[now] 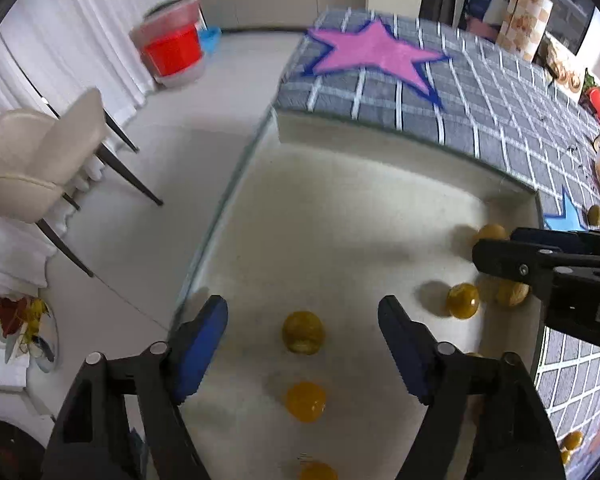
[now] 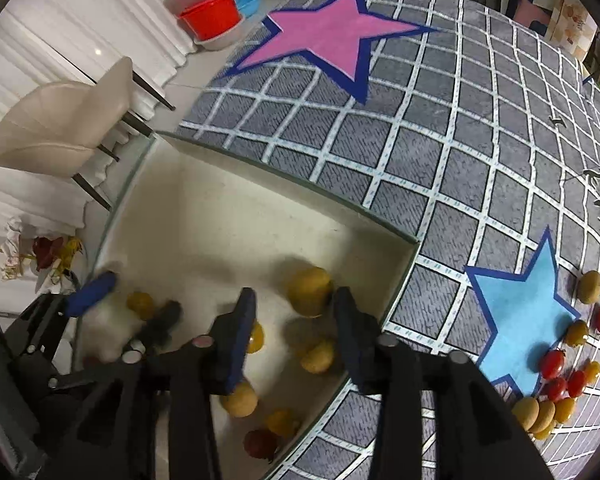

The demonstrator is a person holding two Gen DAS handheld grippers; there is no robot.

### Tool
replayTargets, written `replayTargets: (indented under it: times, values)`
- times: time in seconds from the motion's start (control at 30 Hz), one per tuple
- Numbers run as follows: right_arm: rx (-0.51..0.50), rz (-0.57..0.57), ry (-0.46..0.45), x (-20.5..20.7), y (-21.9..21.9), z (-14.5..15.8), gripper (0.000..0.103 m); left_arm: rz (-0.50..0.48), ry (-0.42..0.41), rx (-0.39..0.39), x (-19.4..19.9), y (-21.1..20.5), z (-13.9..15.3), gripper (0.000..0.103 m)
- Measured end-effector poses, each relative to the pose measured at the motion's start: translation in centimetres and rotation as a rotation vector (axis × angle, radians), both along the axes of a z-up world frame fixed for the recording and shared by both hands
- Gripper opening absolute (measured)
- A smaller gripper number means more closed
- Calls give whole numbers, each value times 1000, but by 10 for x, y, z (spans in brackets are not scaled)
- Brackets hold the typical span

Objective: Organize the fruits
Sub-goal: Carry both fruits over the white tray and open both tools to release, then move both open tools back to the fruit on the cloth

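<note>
Hovering over the white tray [image 1: 340, 208], the left gripper [image 1: 302, 330] has its fingers spread apart and holds nothing; a yellow fruit [image 1: 303, 332] lies on the tray floor between them. Right gripper [image 2: 294, 332] also stands apart and bare above the same tray, several yellow fruits [image 2: 310, 290] scattered beneath it. More fruit, red tomatoes [image 2: 552, 364] among them, sits outside on the grid cloth [image 2: 440, 140] beside the blue star [image 2: 516, 312].
</note>
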State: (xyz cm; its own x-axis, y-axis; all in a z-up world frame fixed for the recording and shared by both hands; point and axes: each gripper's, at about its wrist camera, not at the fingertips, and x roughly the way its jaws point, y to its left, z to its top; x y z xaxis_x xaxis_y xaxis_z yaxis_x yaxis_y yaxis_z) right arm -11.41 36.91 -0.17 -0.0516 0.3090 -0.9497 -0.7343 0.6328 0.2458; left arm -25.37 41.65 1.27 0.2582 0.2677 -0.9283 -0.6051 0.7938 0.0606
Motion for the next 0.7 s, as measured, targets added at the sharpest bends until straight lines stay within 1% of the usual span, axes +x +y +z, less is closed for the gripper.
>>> replayTargets:
  times: [0.03, 0.2, 0.33, 0.4, 0.57, 0.7]
  values:
    - [10, -3, -3, 0, -2, 4, 55, -10, 5, -4, 0, -1, 0, 79]
    - [68, -40, -15, 3, -21, 27, 80, -41, 30, -22, -2, -11, 1, 79]
    - [74, -70, -40, 3, -47, 40, 80, -85, 28, -16, -1, -27, 9, 79]
    - [70, -102, -48, 4, -67, 44, 80, -116, 28, -8, 0, -40, 14, 79]
    - [25, -218, -47, 10, -130, 42, 80, -196, 11, -2, 10, -78, 30, 79]
    - [-24, -298, -48, 14, -177, 36, 80, -261, -18, -20, 21, -110, 42, 79]
